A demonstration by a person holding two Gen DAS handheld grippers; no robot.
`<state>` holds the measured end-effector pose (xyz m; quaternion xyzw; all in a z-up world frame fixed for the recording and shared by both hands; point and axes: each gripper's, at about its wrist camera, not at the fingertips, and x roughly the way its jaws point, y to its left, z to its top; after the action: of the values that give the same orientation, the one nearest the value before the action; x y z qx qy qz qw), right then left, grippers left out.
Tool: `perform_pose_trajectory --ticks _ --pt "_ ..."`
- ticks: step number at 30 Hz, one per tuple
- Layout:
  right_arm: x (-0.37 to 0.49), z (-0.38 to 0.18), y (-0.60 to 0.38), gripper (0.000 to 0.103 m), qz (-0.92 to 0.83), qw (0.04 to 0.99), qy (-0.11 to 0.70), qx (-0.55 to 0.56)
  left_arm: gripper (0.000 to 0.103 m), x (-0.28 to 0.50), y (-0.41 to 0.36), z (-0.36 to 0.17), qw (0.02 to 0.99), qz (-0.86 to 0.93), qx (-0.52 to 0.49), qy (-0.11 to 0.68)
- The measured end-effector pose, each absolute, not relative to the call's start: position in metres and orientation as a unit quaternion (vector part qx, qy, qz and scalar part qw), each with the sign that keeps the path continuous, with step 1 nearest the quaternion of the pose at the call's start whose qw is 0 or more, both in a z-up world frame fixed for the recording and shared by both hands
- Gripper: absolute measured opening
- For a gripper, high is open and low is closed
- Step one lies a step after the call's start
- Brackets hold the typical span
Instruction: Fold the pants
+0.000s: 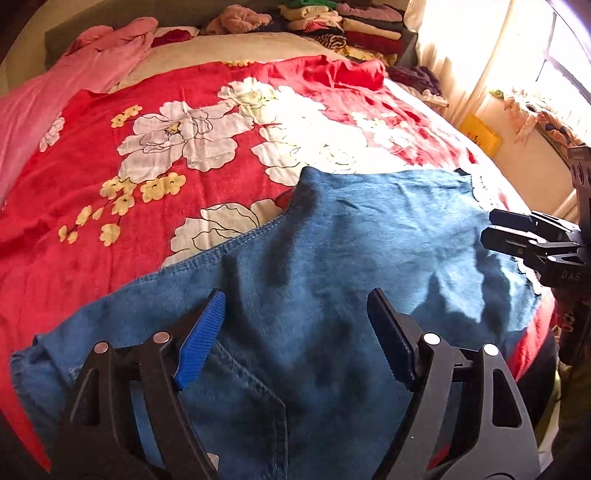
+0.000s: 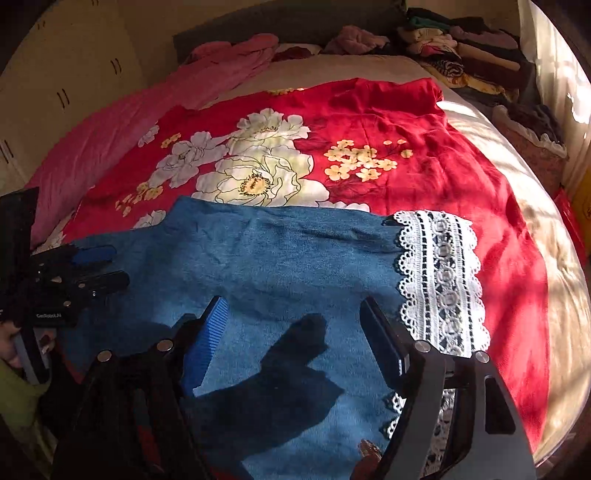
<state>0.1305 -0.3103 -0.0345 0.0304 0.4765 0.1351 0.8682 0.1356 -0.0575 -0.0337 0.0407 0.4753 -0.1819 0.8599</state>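
Observation:
Blue denim pants (image 1: 332, 258) lie folded over on a red floral bedspread (image 1: 166, 166), their white lace hem (image 2: 439, 273) at the right end. My left gripper (image 1: 295, 325) is open and empty above the waist end, near a back pocket (image 1: 240, 406). My right gripper (image 2: 293, 332) is open and empty above the leg end, beside the lace. Each gripper shows in the other's view: the right one (image 1: 491, 225) at the right edge, the left one (image 2: 118, 264) at the left edge.
A pink blanket (image 1: 55, 99) lies along the bed's left side. Stacks of folded clothes (image 1: 351, 29) sit at the head of the bed. A curtained window (image 1: 517, 55) and a yellow box (image 1: 480, 136) are to the right. The bedspread (image 2: 406, 129) stretches beyond the pants.

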Motion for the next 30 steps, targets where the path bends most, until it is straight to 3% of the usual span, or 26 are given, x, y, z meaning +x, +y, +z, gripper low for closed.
perform_pose_trajectory --ticks 4,9,15,16,17,18,21,30 --pt "0.147 -0.057 -0.331 0.073 0.076 0.863 0.5 0.018 0.08 0.152 -0.037 -0.05 0.868 -0.113 0.059 0.48" --pt "0.145 -0.067 -0.363 0.073 0.057 0.864 0.495 0.072 0.08 0.161 -0.006 -0.057 0.868 -0.125 -0.004 0.481" --pt "0.123 -0.037 -0.355 0.073 0.072 0.879 0.465 0.072 0.08 0.146 -0.013 -0.036 0.881 -0.124 0.004 0.457" --pt "0.114 -0.029 -0.356 0.074 0.075 0.884 0.455 0.078 0.083 0.139 -0.013 -0.027 0.887 -0.125 0.01 0.445" --pt "0.104 -0.023 -0.356 0.086 0.074 0.889 0.445 0.079 0.085 0.134 -0.013 -0.02 0.891 -0.123 0.017 0.438" --pt "0.094 -0.018 -0.355 0.09 0.075 0.893 0.437 0.081 0.087 0.128 -0.013 -0.014 0.895 -0.122 0.024 0.429" --pt "0.067 -0.011 -0.348 0.09 0.087 0.896 0.428 0.083 0.092 0.108 -0.017 -0.003 0.898 -0.133 0.037 0.419" --pt "0.021 -0.022 -0.312 0.09 0.099 0.89 0.443 0.047 0.093 0.059 -0.039 -0.015 0.884 -0.17 0.078 0.428"
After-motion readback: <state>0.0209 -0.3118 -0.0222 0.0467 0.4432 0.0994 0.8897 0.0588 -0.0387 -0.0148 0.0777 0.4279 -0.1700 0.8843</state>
